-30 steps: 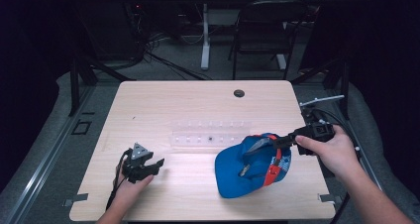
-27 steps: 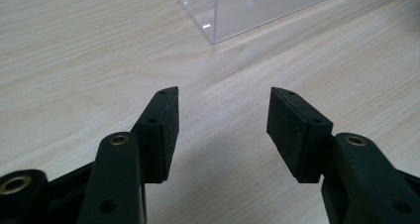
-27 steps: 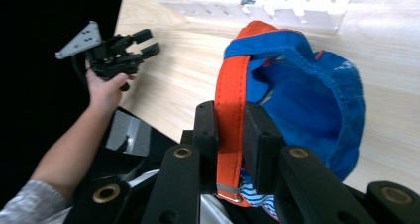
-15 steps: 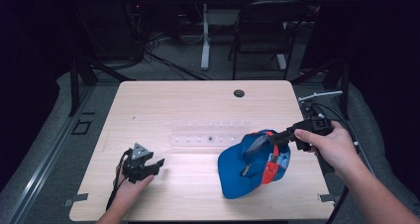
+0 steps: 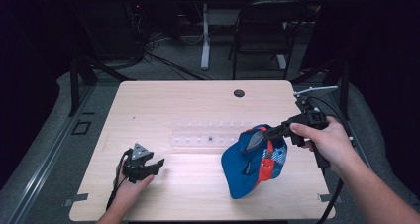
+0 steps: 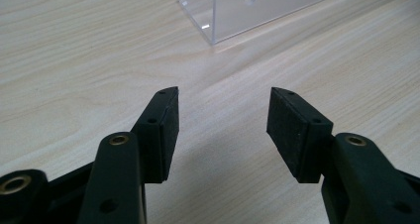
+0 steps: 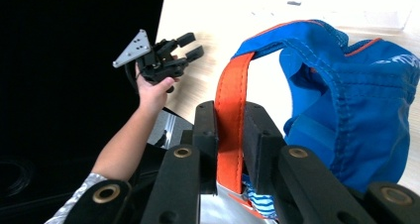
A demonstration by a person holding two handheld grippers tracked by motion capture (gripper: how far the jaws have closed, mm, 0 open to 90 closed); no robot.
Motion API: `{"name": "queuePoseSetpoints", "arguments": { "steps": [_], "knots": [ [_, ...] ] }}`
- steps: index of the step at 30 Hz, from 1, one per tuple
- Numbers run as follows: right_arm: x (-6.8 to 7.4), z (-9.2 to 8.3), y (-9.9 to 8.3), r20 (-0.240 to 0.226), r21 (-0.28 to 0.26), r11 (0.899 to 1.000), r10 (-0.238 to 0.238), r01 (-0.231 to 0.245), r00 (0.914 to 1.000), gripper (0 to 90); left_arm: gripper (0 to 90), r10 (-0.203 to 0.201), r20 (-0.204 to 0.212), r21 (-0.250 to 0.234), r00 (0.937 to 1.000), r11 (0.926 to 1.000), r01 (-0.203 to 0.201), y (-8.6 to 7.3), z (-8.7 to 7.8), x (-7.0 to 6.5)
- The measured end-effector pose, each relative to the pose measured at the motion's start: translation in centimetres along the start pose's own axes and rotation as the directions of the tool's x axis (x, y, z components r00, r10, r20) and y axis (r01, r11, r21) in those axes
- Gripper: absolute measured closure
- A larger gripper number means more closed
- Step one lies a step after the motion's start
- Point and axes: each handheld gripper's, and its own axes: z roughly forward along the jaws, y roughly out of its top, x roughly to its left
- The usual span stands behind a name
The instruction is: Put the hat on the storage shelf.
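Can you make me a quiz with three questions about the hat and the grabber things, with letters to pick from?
1. Where does the left gripper sit?
A. on the chair
B. low over the table's left part
C. inside the clear box

2. What colour is the strap that the right gripper pinches?
A. orange
B. green
C. white

3. How are the left gripper's jaws?
A. shut on the cap
B. shut on nothing
C. open, holding nothing

Answers:
1 B: the high view shows it over the table, left of the blue cap.
2 A: the right gripper view shows an orange band between the jaws.
3 C: the left gripper view shows a wide gap with bare wood between them, the clear box farther off.
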Motion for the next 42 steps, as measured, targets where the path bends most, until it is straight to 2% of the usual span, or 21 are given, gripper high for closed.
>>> {"name": "queuePoseSetpoints", "arguments": {
  "steps": [6, 13, 21, 22, 26, 34, 42],
  "knots": [
    [1.0, -0.6, 0.4, 0.010, -0.014, 1.000, -0.022, 0.022, 0.9997, 78.1, 46.6, -0.007, 0.001, -0.001, 1.0000, 1.0000, 0.007, 0.0, 0.1, -0.1],
    [1.4, -1.2, 0.9, 0.010, -0.025, 0.999, -0.029, 0.029, 0.9995, 78.1, 46.6, -0.007, 0.004, -0.002, 1.0000, 1.0000, 0.007, 0.0, 0.1, -0.2],
    [2.2, -1.6, 2.0, -0.039, -0.052, 0.998, -0.032, 0.030, 0.9987, 78.1, 46.6, 0.003, 0.003, -0.003, 1.0000, 1.0000, -0.003, 0.0, 0.0, -0.1],
    [2.6, -1.5, 2.3, -0.059, -0.058, 0.998, -0.032, 0.029, 0.9977, 78.1, 46.6, 0.002, 0.003, -0.005, 1.0000, 1.0000, -0.002, 0.0, 0.0, -0.1],
    [3.4, -1.5, 3.0, -0.081, -0.067, 0.997, -0.045, 0.039, 0.9957, 78.1, 46.6, 0.003, 0.003, -0.005, 1.0000, 1.0000, -0.003, 0.0, 0.0, -0.1],
    [4.1, -1.1, 4.5, -0.091, -0.070, 0.997, -0.036, 0.030, 0.9952, 78.1, 46.5, 0.002, 0.005, -0.008, 1.0000, 1.0000, -0.002, 0.1, 0.0, 0.0],
    [5.2, -1.3, 5.6, -0.082, -0.083, 0.996, -0.040, 0.033, 0.9958, 78.1, 46.5, 0.001, 0.012, -0.011, 0.9999, 0.9999, -0.001, 0.1, -0.1, -0.1]
  ]
}}
